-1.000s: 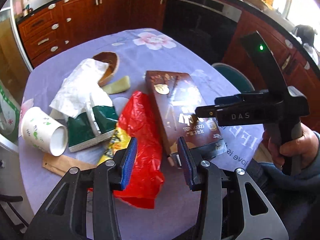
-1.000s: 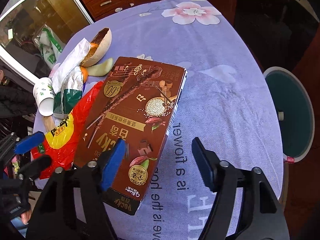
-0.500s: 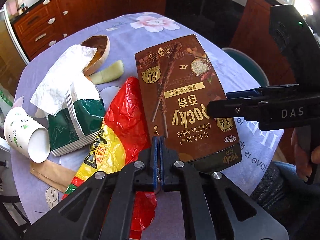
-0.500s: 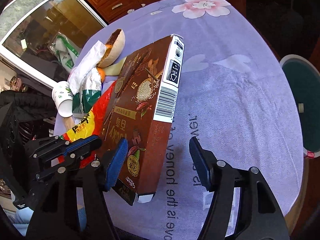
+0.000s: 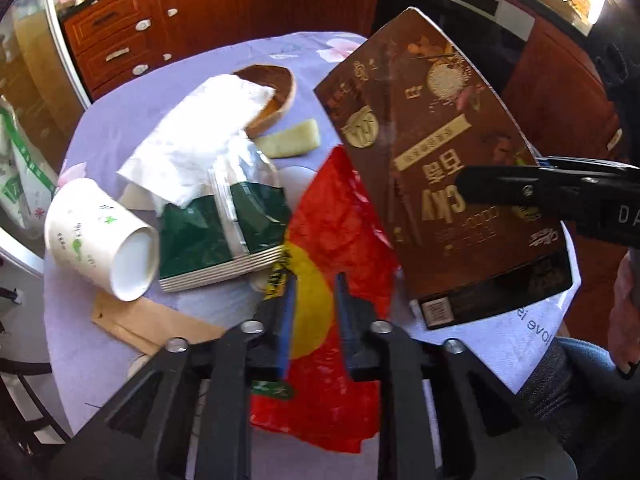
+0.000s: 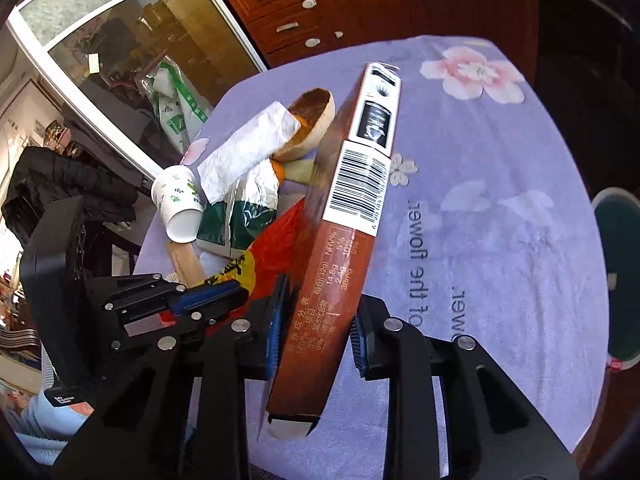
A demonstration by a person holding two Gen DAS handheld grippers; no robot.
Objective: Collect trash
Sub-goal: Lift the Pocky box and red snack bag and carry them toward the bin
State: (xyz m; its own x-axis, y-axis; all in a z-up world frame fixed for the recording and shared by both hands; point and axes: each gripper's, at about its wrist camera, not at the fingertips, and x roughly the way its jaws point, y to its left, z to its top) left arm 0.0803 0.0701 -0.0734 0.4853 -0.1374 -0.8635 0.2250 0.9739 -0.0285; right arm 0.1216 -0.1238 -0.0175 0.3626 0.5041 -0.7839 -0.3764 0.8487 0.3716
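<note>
The right gripper (image 6: 316,330) is closing on the flat brown cardboard biscuit box (image 6: 344,248), raised edge-up off the purple round table (image 6: 500,220). At its nine o'clock the left gripper (image 5: 314,308), jaws opening, straddles the red-and-yellow plastic wrapper (image 5: 336,264). Next, I'd judge, carry the box to a bin.

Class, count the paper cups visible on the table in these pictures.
1. The paper cup lies on its side at the table's edge, beside the green packet. Others may be hidden under the litter.
</note>
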